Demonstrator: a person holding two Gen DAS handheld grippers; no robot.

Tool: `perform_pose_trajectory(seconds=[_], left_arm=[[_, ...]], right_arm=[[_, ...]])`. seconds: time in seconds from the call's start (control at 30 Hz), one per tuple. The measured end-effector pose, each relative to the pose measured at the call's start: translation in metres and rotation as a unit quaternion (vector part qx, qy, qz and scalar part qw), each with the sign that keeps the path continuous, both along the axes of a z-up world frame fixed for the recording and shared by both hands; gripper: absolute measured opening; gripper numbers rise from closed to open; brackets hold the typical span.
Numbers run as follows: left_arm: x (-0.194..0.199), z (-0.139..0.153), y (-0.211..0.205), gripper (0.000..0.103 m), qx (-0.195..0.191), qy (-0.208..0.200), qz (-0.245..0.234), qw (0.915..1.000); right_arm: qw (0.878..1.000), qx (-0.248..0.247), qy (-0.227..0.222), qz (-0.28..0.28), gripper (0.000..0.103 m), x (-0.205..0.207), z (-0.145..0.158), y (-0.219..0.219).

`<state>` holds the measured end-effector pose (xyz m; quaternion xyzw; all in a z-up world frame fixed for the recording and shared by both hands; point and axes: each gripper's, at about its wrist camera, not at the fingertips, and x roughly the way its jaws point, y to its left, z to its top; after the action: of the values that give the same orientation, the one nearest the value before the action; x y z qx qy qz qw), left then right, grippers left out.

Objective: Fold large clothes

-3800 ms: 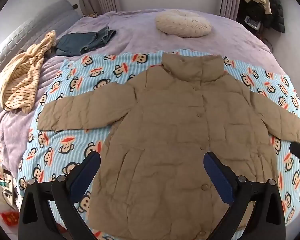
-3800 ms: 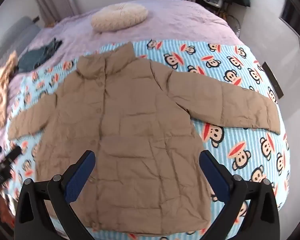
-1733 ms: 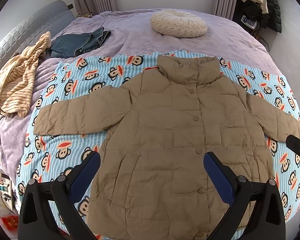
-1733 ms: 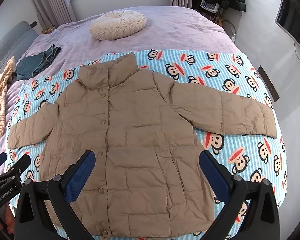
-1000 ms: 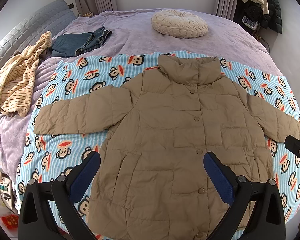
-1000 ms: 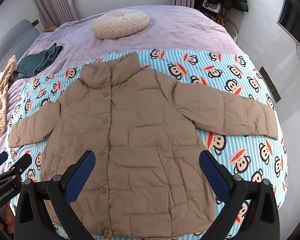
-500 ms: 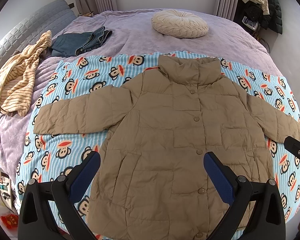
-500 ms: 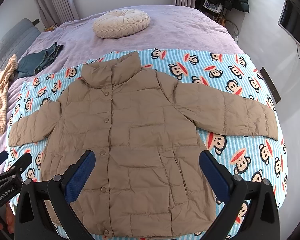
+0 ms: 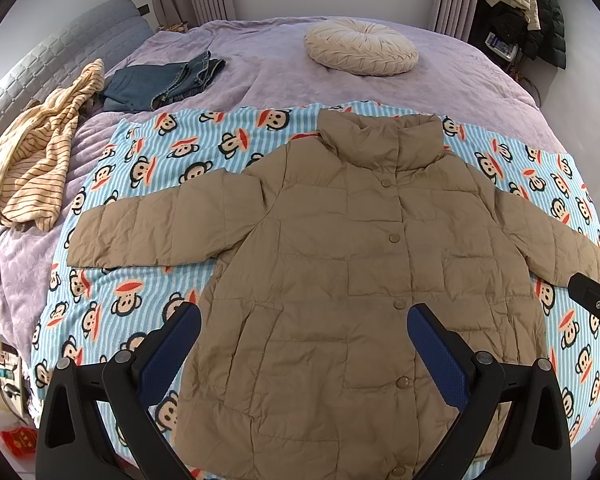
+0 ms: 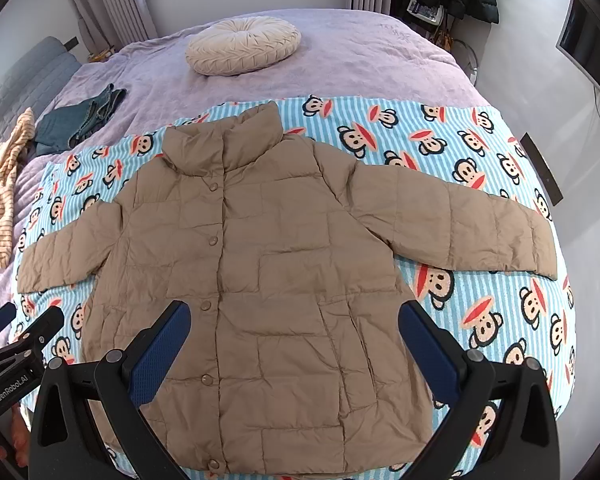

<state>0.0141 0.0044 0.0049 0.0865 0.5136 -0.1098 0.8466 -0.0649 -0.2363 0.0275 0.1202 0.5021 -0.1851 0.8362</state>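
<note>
Just quilted tan jacket, flat w/ sleeves out

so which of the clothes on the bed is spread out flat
The tan puffer jacket on the monkey-print blanket, sleeves out. The jeans are folded, and the striped top lies crumpled.

Tan jacket, monkey-print striped blanket

Open air above the tan jacket, spread flat on the monkey-print blanket. Bare blanket beside both sleeves; bare purple bedspread beyond the collar (round cushion, jeans, striped garment farther off).
</note>
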Motion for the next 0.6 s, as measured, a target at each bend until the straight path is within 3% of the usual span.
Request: perform_pose_trajectory(seconds=[0.6], left_arm=[[0.0006, -0.0020, 0.0041, 0.103, -0.014, 0.007, 0.006, 0.9999]], right_arm=[[1.000, 0.001, 0.003, 0.000, 0.103, 0.0026, -0.0009, -0.0003]])
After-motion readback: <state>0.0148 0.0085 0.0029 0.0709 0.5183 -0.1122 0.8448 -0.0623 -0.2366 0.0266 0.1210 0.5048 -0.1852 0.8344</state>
